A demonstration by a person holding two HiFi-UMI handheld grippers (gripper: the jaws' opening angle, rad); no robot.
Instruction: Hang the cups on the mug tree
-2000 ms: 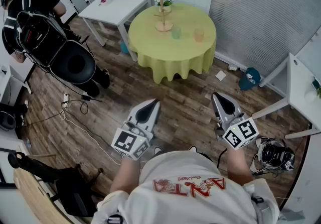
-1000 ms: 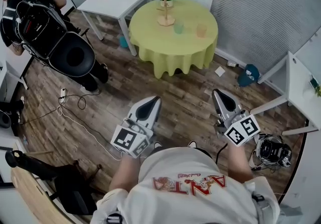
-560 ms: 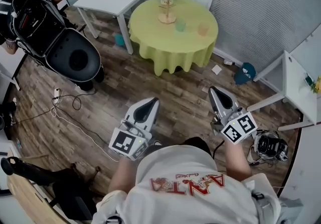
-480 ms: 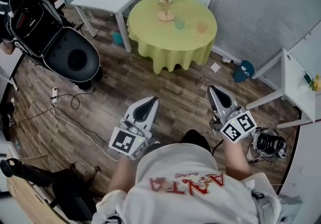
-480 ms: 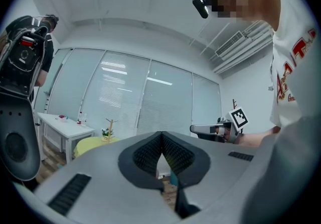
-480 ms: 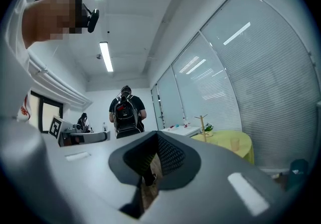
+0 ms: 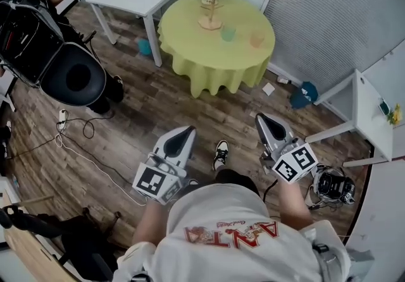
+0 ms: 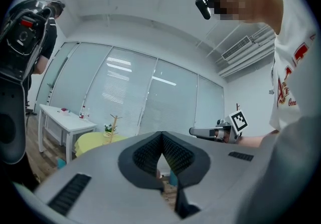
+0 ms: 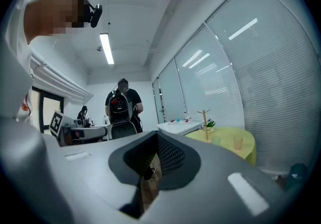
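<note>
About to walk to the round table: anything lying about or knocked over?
Nothing is knocked over: the green cup and orange cup stand upright by the mug tree. On the floor, a white scrap and a teal object lie near the table, and a loose cable trails at the left.

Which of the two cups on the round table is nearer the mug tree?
The green cup, standing just beside the base of the mug tree. The orange cup stands farther off to the right.
</note>
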